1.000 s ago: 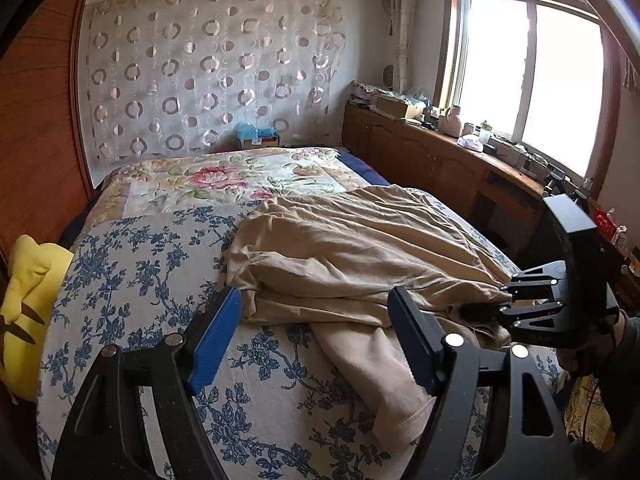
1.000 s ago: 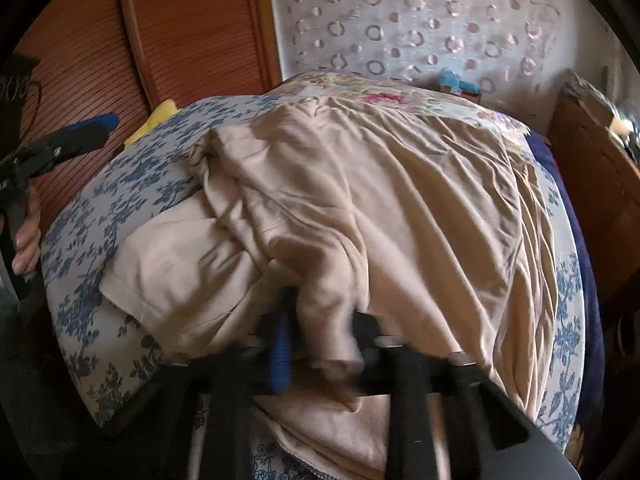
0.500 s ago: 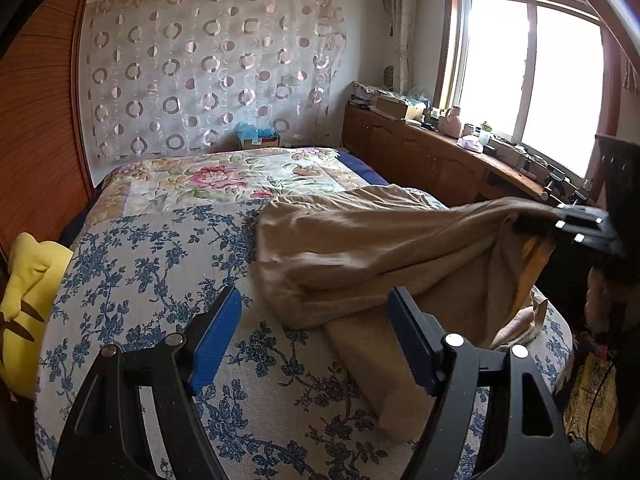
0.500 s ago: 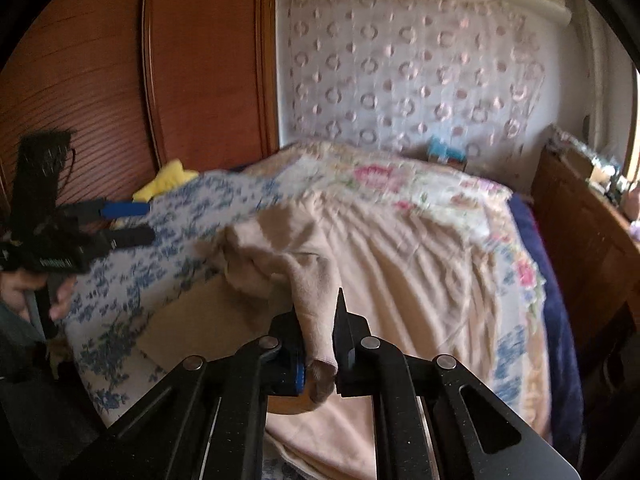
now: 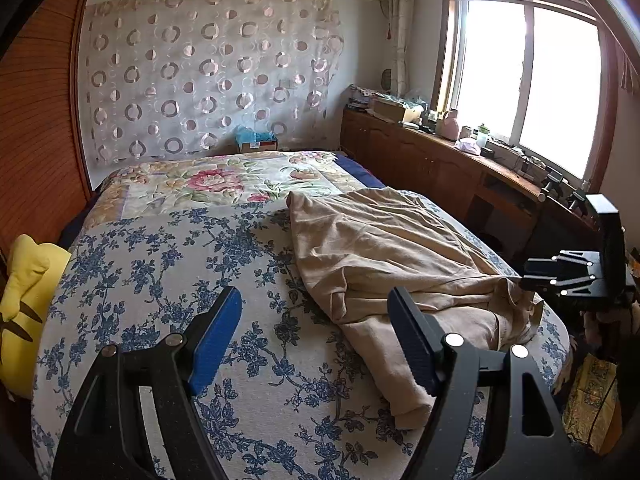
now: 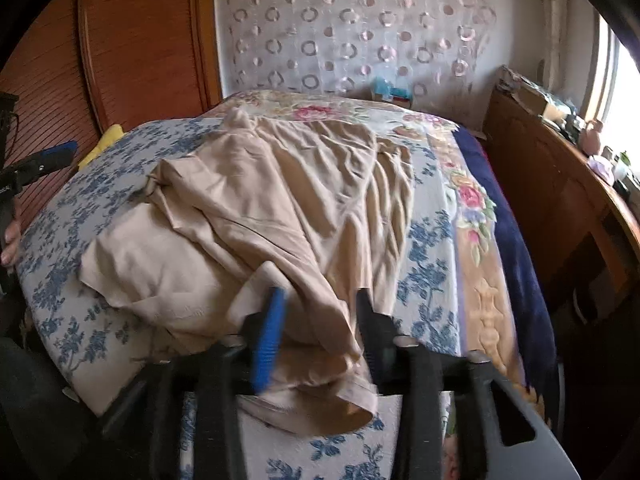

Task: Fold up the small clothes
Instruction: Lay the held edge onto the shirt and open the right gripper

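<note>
A beige garment (image 5: pixel 384 252) lies crumpled on the right half of the bed; it also shows in the right wrist view (image 6: pixel 256 216), bunched toward the near edge. My left gripper (image 5: pixel 316 332) is open and empty, hovering over the bedspread left of the garment's near end. My right gripper (image 6: pixel 320 320) is open with the garment's near fold lying between and under its fingers; the fingers are motion-blurred. The right gripper also shows in the left wrist view (image 5: pixel 536 276) at the garment's right edge.
The bed has a blue floral bedspread (image 5: pixel 160 280) and a flowered quilt (image 5: pixel 216 184) at the head. A yellow plush (image 5: pixel 24 300) lies at the left edge. A wooden cabinet (image 5: pixel 440 168) with clutter runs under the window on the right. A wooden wardrobe (image 6: pixel 140 40) stands left.
The right gripper pulled the garment up and to the right, then lowered it and opened, letting it go. The garment now lies further right on the bed. The left gripper stayed put.
</note>
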`<state>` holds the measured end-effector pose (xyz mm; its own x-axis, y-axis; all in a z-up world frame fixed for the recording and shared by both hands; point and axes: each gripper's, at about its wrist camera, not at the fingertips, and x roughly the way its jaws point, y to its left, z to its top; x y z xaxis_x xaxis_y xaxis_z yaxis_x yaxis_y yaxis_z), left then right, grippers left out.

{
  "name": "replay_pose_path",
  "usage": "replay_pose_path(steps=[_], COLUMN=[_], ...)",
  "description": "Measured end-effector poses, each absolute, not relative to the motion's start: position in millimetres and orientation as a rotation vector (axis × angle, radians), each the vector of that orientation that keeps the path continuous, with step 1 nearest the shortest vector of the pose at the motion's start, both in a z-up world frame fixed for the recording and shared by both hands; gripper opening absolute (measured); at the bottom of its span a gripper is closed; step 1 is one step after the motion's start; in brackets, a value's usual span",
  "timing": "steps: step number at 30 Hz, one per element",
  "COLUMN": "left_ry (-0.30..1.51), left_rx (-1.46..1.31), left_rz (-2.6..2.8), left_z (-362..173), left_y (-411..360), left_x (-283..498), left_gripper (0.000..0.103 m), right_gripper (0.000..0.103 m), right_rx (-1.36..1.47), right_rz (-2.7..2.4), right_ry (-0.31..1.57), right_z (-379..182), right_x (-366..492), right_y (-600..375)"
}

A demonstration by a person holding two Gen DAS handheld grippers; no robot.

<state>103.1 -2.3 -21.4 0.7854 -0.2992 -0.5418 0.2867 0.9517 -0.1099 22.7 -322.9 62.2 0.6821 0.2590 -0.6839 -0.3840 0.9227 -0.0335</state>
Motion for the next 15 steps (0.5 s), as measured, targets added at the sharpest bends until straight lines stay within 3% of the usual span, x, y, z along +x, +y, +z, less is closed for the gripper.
replay_pose_path(steps=[15], left_ry=[0.572], left_rx=[-0.029], left_rz=[-0.275], left_z=[-20.4], left_y=[8.9], left_x=[103.4], left_gripper=[0.076], right_gripper=[0.050], right_rx=[-0.205], right_rz=[0.504], right_ry=[0.680], right_z=[69.6], right_x=[56.8], right_y=[-271.2])
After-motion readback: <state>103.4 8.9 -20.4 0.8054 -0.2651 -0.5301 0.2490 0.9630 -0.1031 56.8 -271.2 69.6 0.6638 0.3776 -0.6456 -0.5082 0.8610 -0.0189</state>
